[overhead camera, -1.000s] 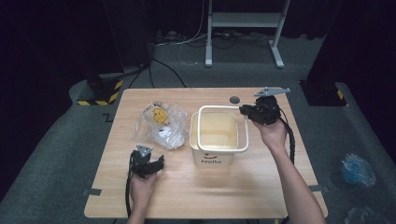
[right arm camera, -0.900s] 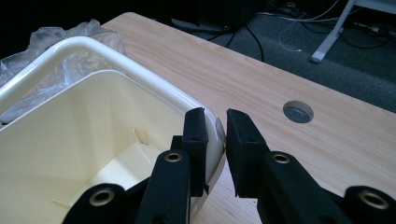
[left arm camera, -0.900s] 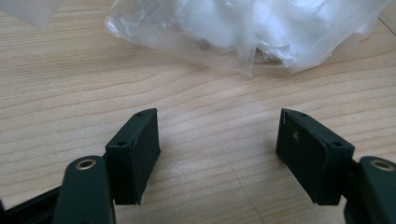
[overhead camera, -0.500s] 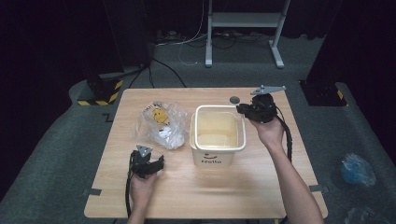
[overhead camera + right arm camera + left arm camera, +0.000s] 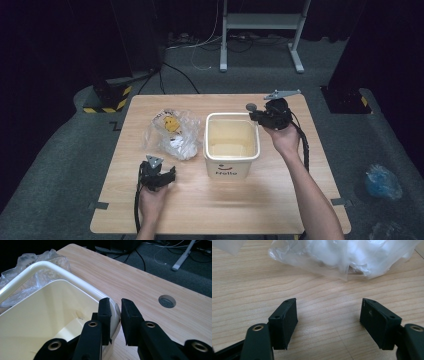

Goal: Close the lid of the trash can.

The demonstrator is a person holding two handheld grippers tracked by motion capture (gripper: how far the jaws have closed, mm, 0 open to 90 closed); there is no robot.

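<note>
Cream bin [image 5: 231, 145] stands mid-table, its far right corner rim clamped by the right gripper [image 5: 261, 118]; left gripper [image 5: 167, 176] rests near the front edge. Left gripper view: jaws wide, empty, facing plastic bag [image 5: 342, 255]. Right gripper view: pads straddle and pinch the rim [image 5: 75, 281].

Bin [image 5: 231, 150] mid-table, plastic bag [image 5: 172, 134] just left, table hole [image 5: 250, 106] behind

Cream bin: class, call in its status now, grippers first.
Right gripper shut on cream bin rim corner. Left gripper open over table, short of plastic bag. Bin upright, empty. Nothing in the way.
</note>
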